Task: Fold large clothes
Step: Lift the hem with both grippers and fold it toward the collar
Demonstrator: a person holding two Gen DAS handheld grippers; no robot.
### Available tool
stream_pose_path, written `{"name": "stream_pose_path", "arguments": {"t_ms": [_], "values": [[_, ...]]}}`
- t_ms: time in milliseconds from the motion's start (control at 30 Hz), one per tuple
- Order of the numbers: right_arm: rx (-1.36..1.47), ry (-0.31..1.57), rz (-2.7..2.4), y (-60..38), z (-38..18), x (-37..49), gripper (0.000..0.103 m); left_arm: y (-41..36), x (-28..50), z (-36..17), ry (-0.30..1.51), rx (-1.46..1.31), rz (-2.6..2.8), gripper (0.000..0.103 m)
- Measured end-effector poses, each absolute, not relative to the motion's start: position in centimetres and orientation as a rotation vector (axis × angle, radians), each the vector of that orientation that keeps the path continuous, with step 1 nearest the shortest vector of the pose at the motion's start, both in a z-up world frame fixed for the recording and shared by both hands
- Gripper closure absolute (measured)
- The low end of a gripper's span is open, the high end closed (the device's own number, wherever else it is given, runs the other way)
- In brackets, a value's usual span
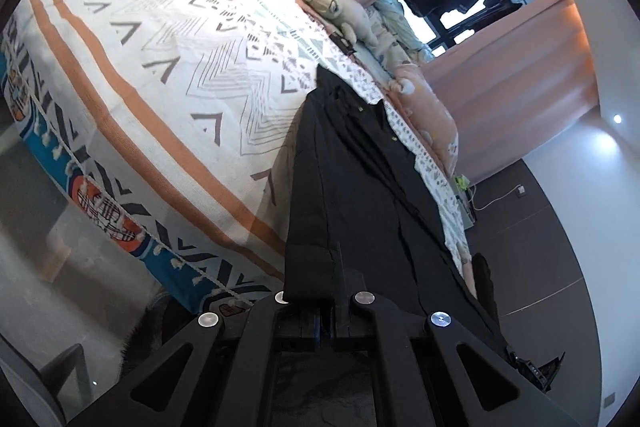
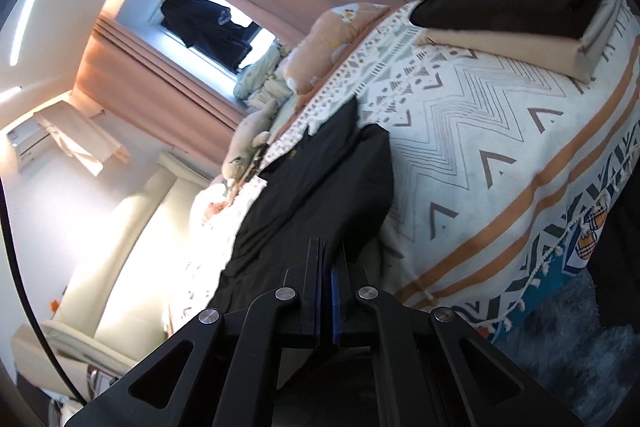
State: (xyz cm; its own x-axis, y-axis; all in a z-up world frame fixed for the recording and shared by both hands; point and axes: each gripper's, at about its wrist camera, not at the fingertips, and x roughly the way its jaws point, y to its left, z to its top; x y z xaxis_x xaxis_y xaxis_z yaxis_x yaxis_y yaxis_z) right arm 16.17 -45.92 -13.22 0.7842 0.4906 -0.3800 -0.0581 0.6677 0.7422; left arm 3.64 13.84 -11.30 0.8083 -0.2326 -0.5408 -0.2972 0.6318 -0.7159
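In the left wrist view no lettering can be read; the small marks on the long black woven garment (image 1: 352,167) are too tiny to make out. The left hand-held gripper (image 1: 326,291) is clenched on the near hem of that garment, its black fingers pinched together with the cloth between them. The garment stretches away from the fingers across the bed's white patterned blanket with orange stripes and grey triangles (image 1: 160,75), towards a beige plush toy (image 1: 340,7) by the pink curtains (image 1: 520,67). In the right wrist view no writing is legible either. The right hand-held gripper (image 2: 326,267) is likewise closed tight on the garment's near edge (image 2: 312,195), blue pads almost meeting. Further back on the blanket (image 2: 500,147) lies a stack of folded dark and beige clothes (image 2: 520,11).
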Motion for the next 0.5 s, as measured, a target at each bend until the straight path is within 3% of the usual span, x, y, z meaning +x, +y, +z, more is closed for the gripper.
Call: {"name": "stream_pose_path", "arguments": {"t_ms": [500], "values": [[0.816, 0.403, 0.491, -45.4, -2.1, 9.4, 0.099, 14.4, -3.5, 0.7, 0.410, -0.895, -0.035, 0.102]]}}
